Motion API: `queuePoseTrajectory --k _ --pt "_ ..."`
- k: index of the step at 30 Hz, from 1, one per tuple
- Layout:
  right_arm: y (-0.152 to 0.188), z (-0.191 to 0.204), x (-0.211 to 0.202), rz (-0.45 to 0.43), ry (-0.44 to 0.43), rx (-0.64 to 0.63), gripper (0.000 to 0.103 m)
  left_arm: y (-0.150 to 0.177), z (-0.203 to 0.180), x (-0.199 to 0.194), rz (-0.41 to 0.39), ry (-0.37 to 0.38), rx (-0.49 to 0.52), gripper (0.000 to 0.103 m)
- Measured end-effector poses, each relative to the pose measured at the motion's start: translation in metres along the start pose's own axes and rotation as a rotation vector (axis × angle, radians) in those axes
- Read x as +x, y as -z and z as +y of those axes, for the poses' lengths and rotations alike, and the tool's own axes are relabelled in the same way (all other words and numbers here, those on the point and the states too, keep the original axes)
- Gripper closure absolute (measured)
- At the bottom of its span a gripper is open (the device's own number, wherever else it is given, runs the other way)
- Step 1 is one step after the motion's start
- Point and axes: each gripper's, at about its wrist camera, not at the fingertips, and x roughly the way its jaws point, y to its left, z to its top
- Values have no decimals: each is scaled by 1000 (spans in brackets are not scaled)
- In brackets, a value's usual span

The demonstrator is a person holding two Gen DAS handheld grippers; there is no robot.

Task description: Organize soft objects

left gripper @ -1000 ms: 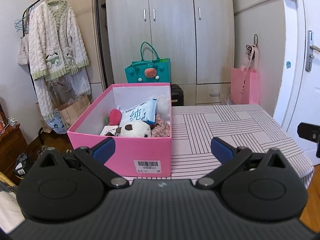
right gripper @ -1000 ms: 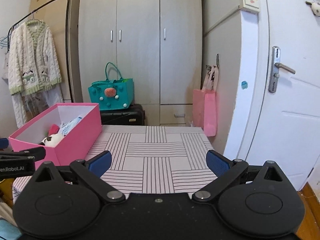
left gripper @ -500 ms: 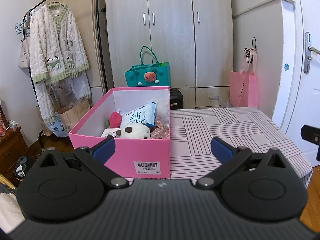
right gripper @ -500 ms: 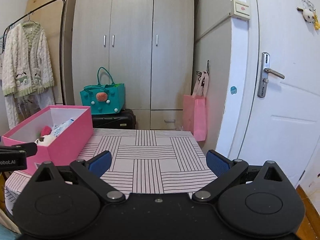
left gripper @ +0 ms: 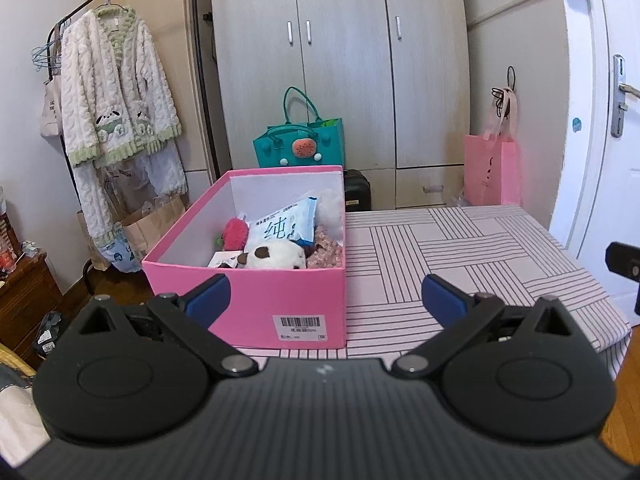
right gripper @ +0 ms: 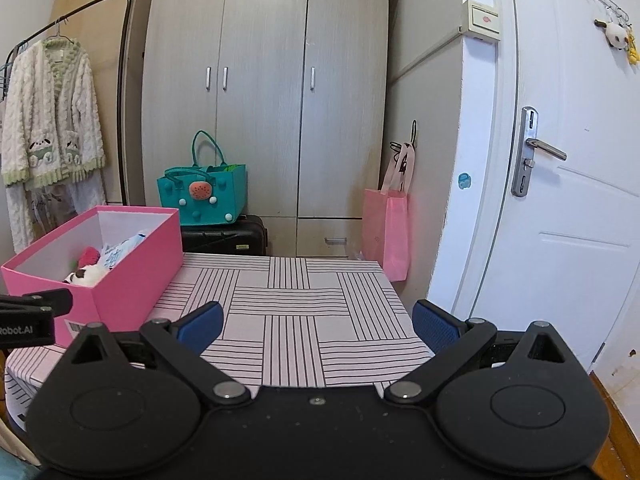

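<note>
Left gripper (left gripper: 324, 296): black frame, blue pads, jaws spread wide, nothing between them. It hangs off the near edge of the table, facing the short end of a pink cardboard box (left gripper: 256, 304).

Right gripper (right gripper: 316, 324): same build, jaws also wide apart and empty, held off the near edge of the table, toward its right side.

Table (right gripper: 288, 312): covered in a pale pink cloth with blocks of black stripes. The cloth surface to the right of the box is bare.

The box sits open at the table's left edge, barcode label on its near wall. Inside, piled toward the near right corner: a white plush toy with dark brown patches (left gripper: 276, 258), a blue-and-white packet of tissues (left gripper: 286, 228) leaning behind it, a fuzzy red-pink soft piece (left gripper: 235, 233) to the left, a floral pink fabric item (left gripper: 328, 252) against the right wall.

Beyond the far edge: teal felt tote bag (right gripper: 202, 194) on a black suitcase (right gripper: 224, 236), grey wardrobe (right gripper: 264, 92), pink paper bag (right gripper: 386, 228) hanging by the white door (right gripper: 560, 160).
</note>
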Motion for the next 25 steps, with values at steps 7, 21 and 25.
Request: queuePoseTrajectory --k 7,21,25 --pt "0 2 2 9 -9 -3 1 1 3 -1 -3 -32 -3 0" --pt "1 6 0 12 -10 -8 1 0 7 0 -8 -45 5 0" --pt "1 6 -1 12 -13 -8 1 0 7 0 -9 -44 4 0"
